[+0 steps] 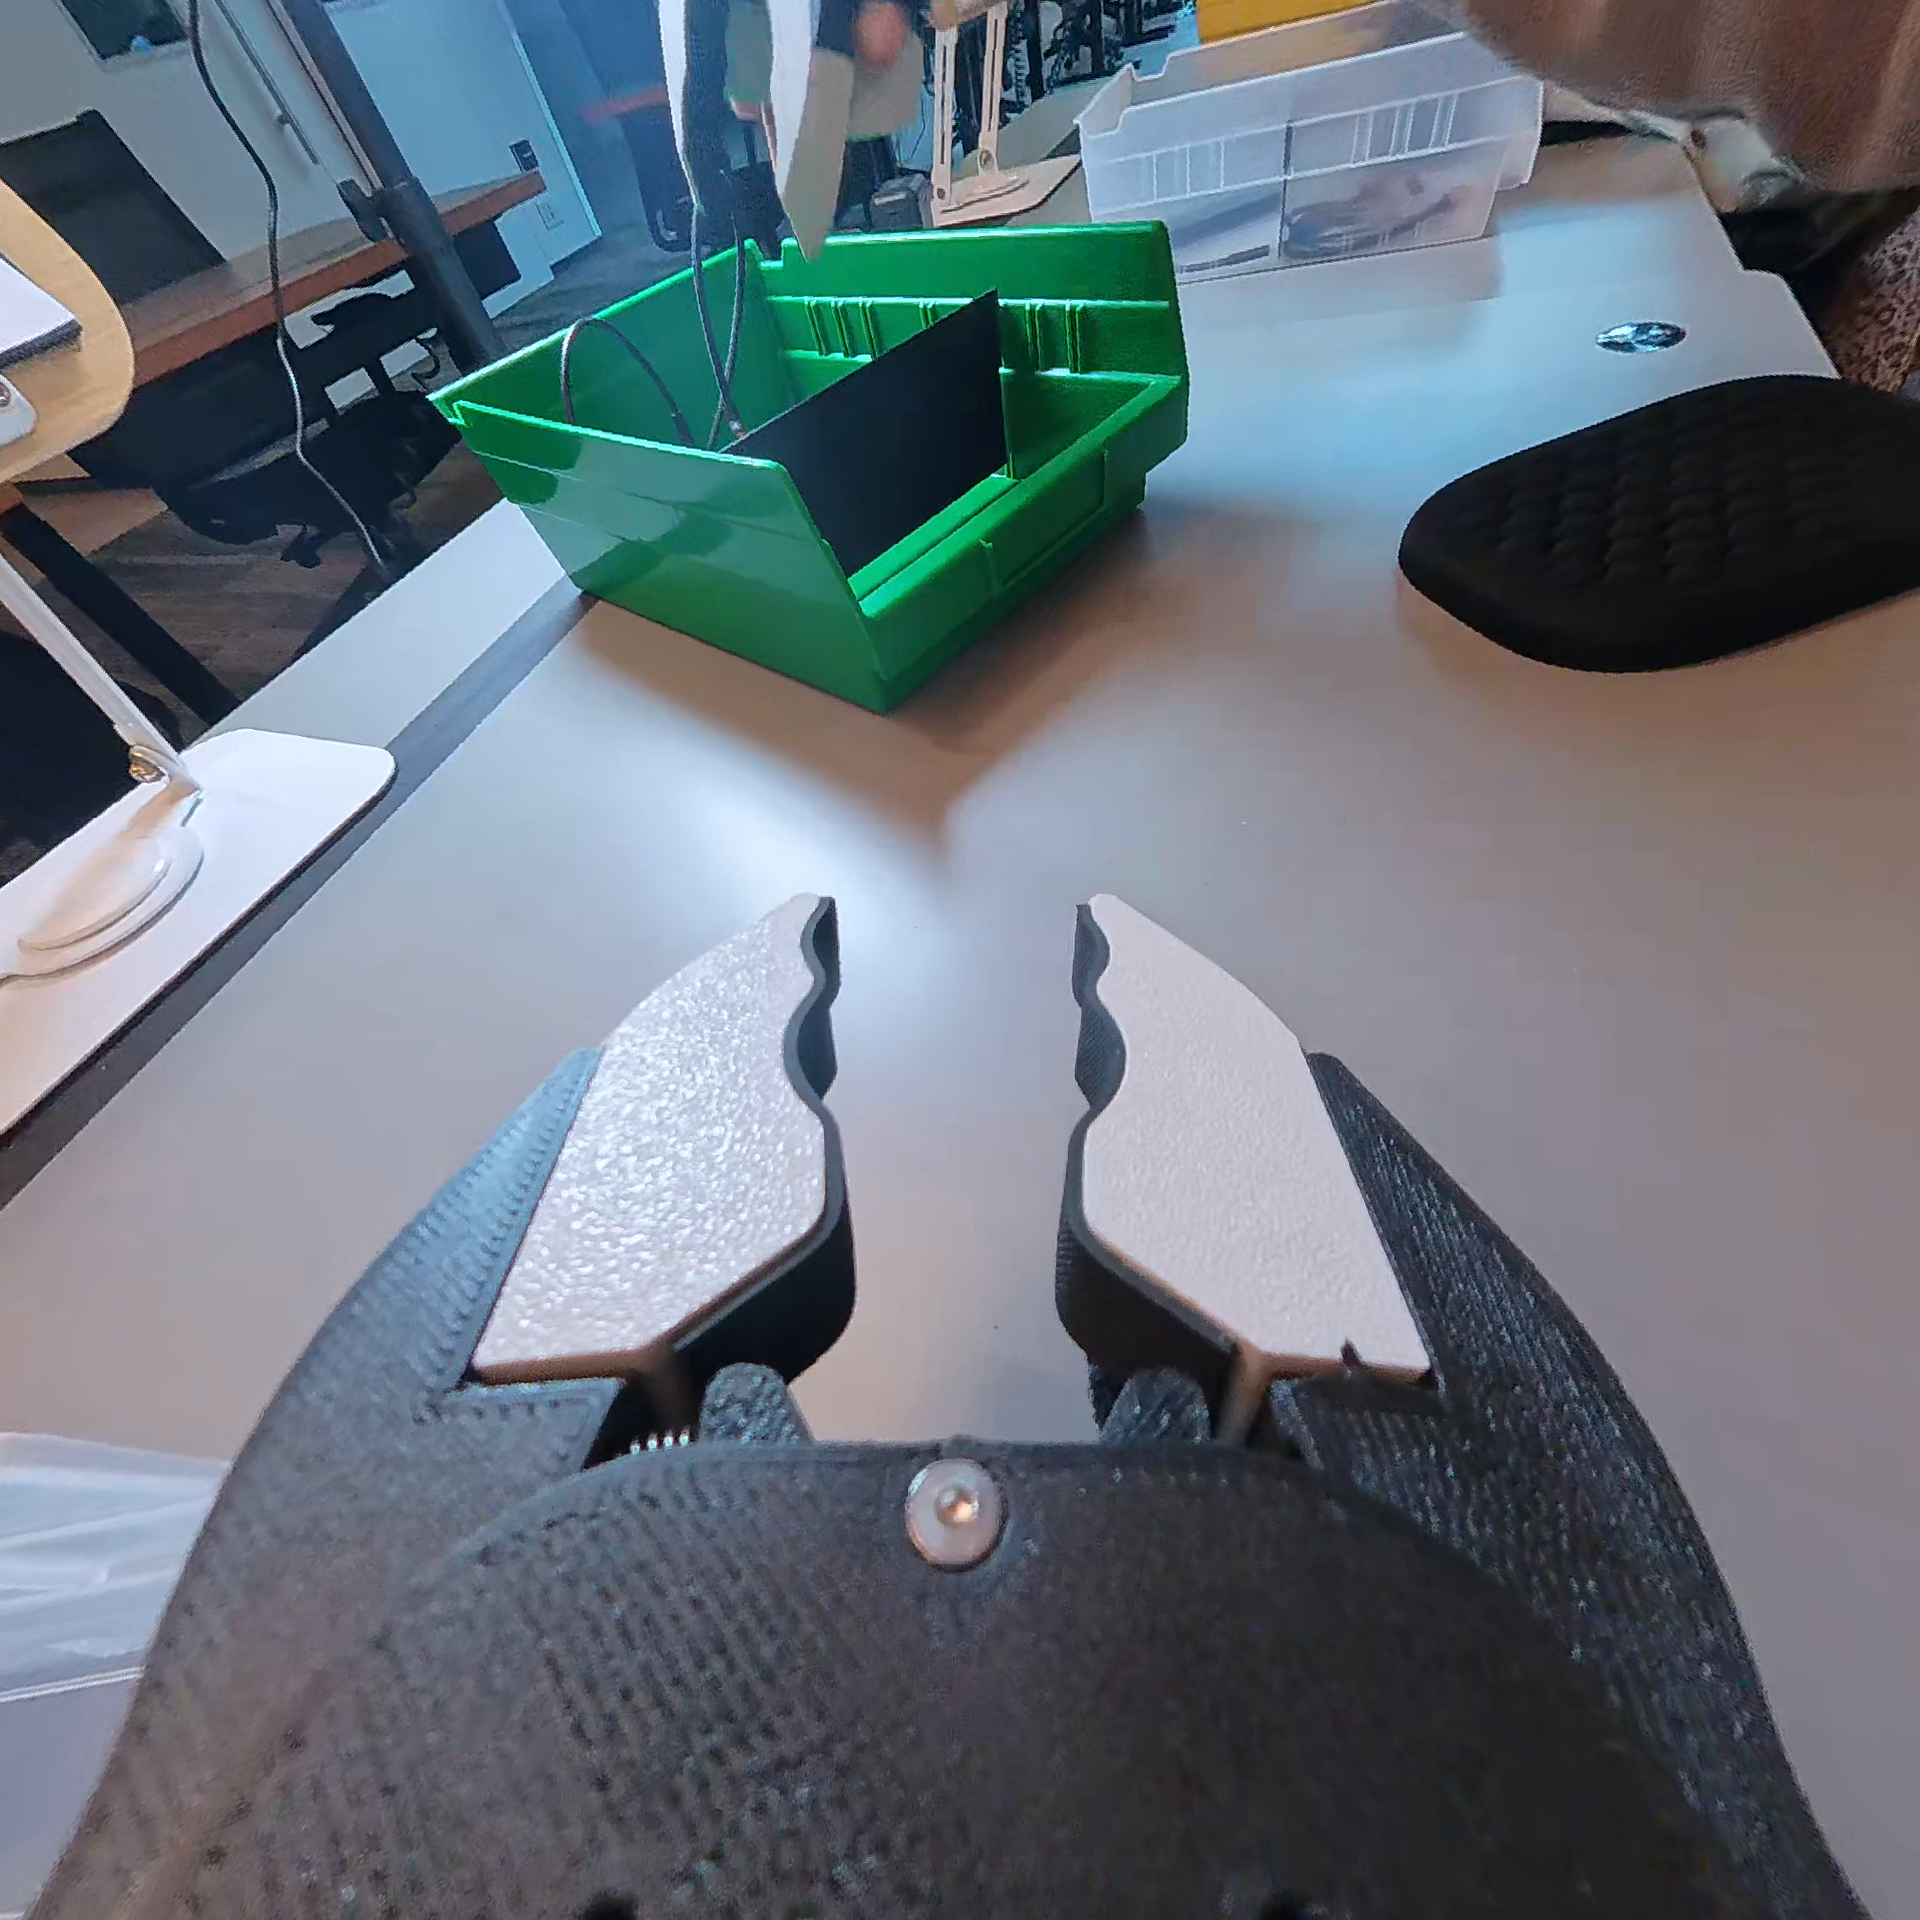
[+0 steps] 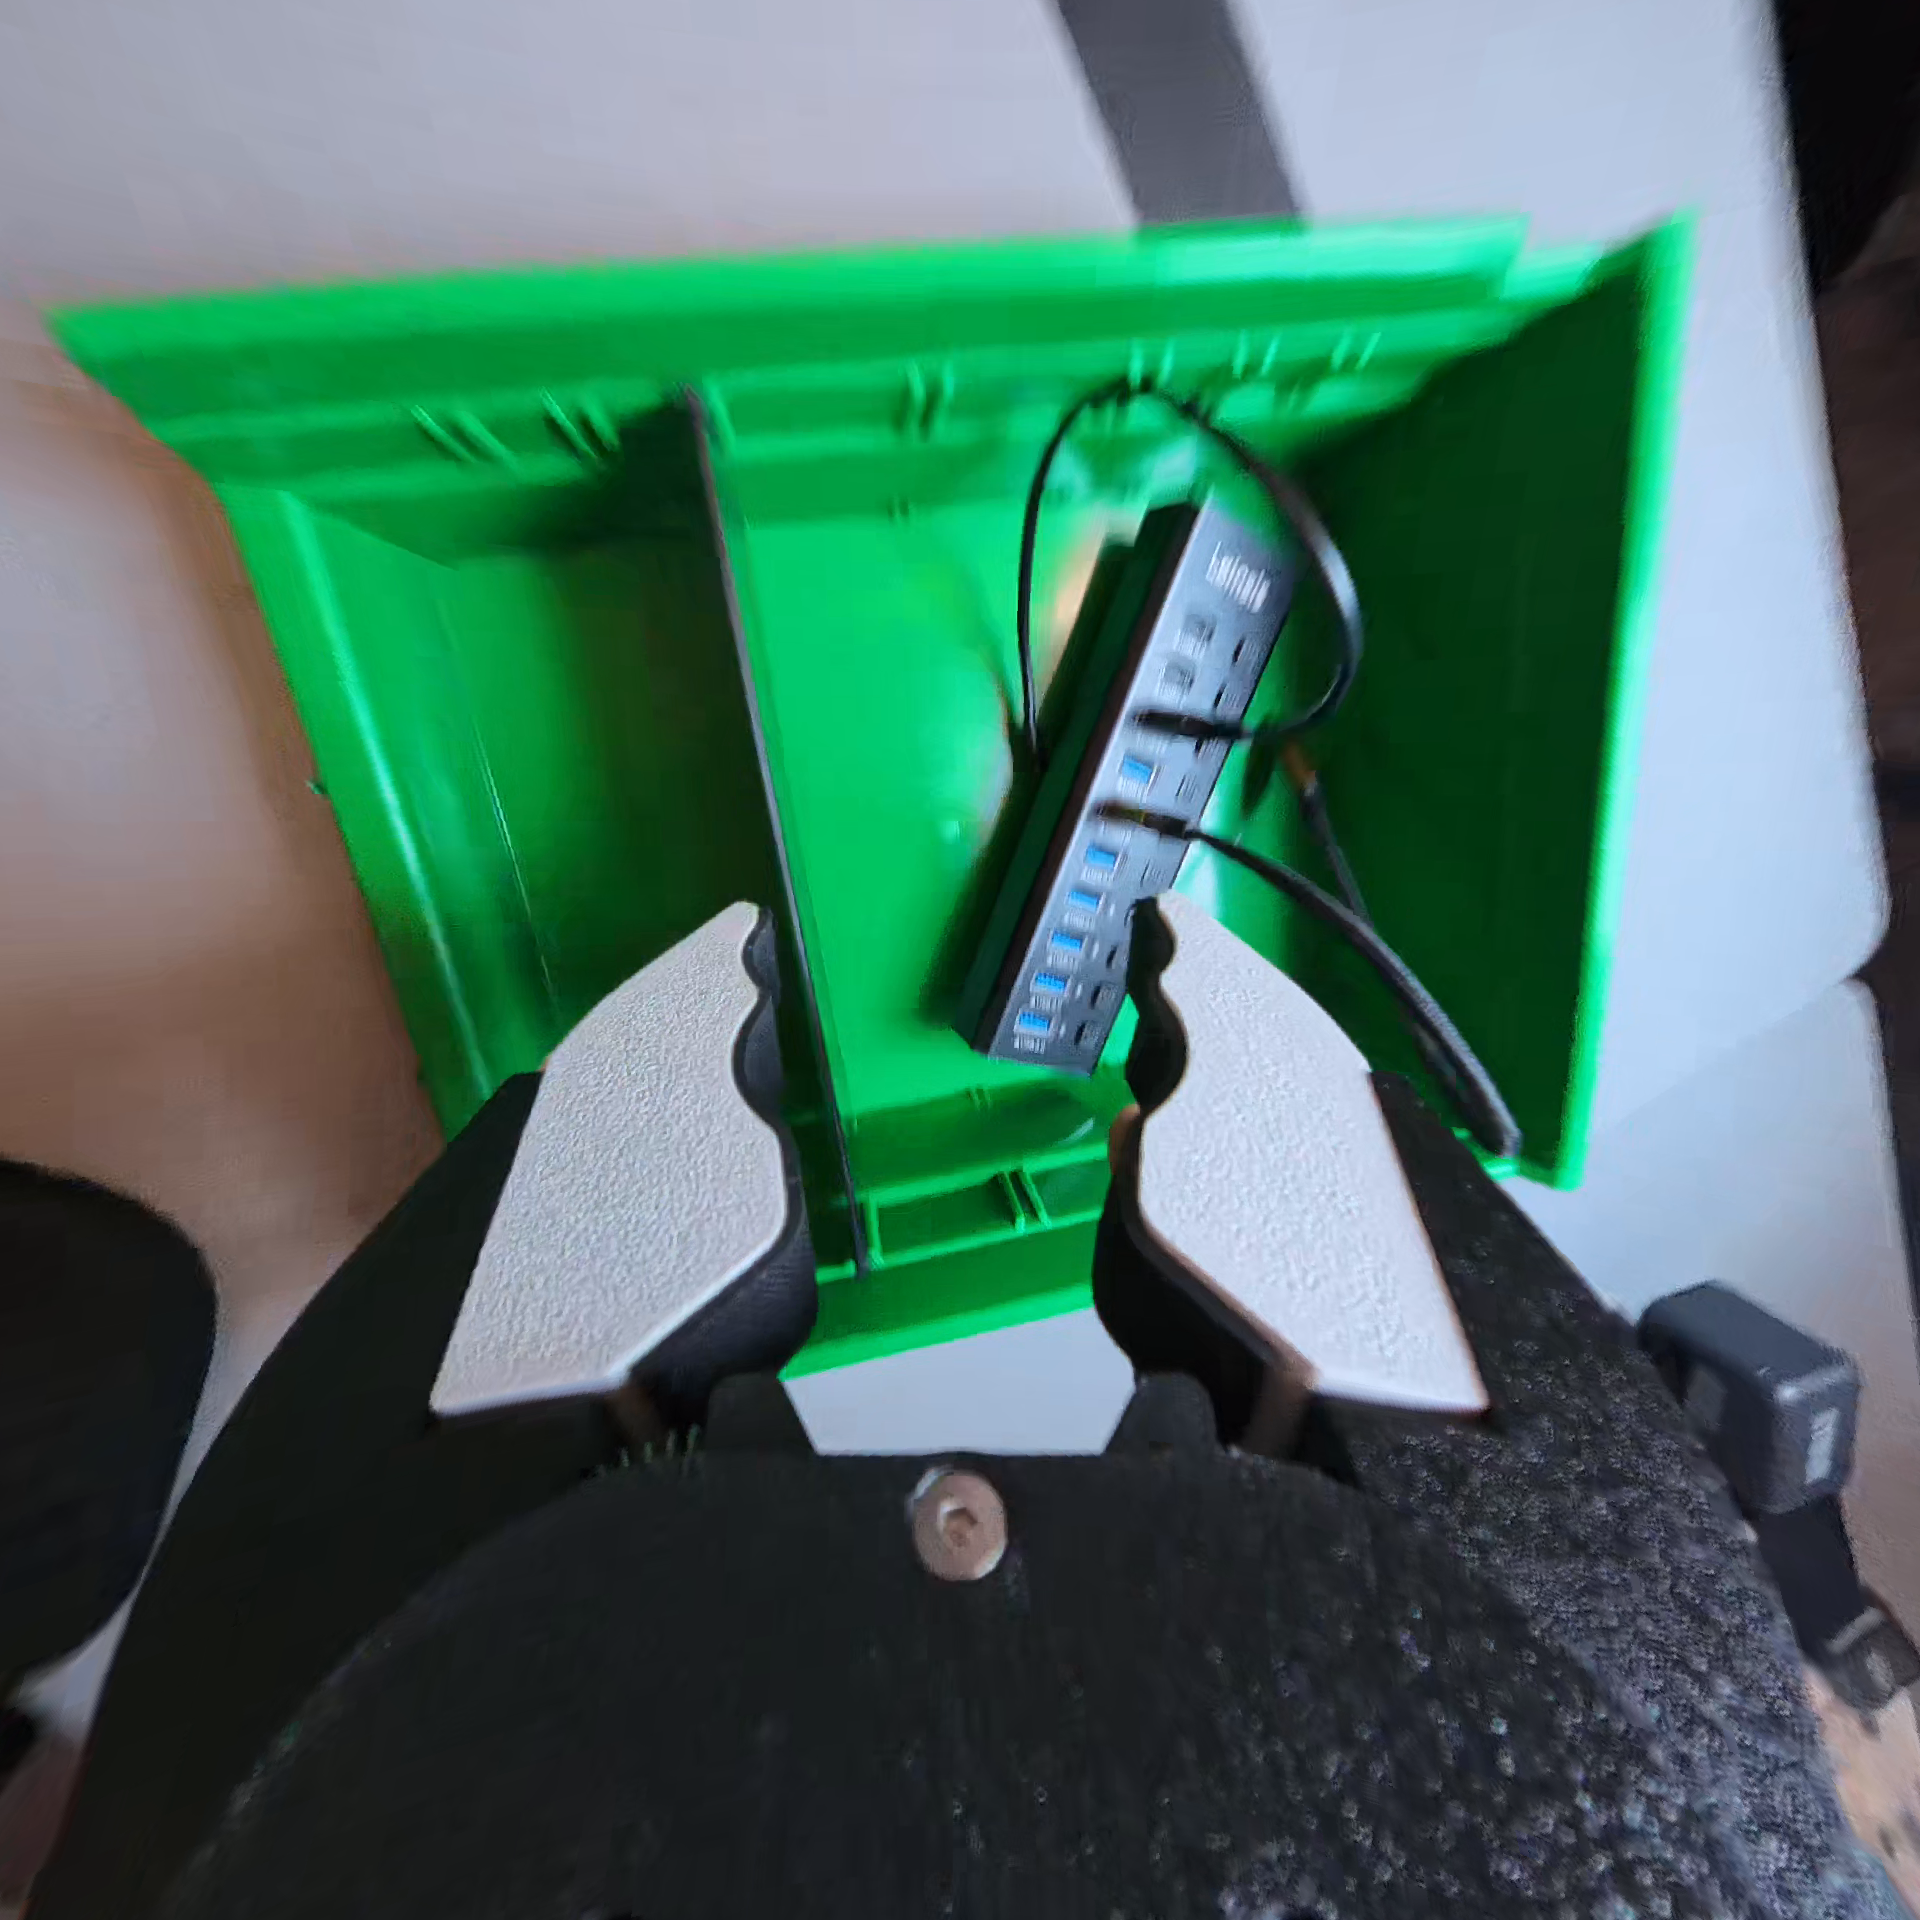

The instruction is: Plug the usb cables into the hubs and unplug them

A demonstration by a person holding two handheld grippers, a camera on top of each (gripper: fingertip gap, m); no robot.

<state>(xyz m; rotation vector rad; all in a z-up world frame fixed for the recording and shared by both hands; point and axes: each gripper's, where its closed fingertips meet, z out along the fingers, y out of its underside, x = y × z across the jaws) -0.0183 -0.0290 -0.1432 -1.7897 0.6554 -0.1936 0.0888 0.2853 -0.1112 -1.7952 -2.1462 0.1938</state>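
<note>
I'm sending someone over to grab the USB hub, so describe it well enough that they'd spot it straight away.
Look for the green bin on the grey table, split in two by a black divider. The USB hub lies in the compartment that holds the black cables; the other shows nothing inside. It is a long dark bar with a row of blue ports, the only such thing in the bin.

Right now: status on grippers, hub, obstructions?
Left gripper open, low over table, empty. Right gripper open above green bin. USB hub leans in its right compartment, cables plugged in. Black divider beside it.
</note>
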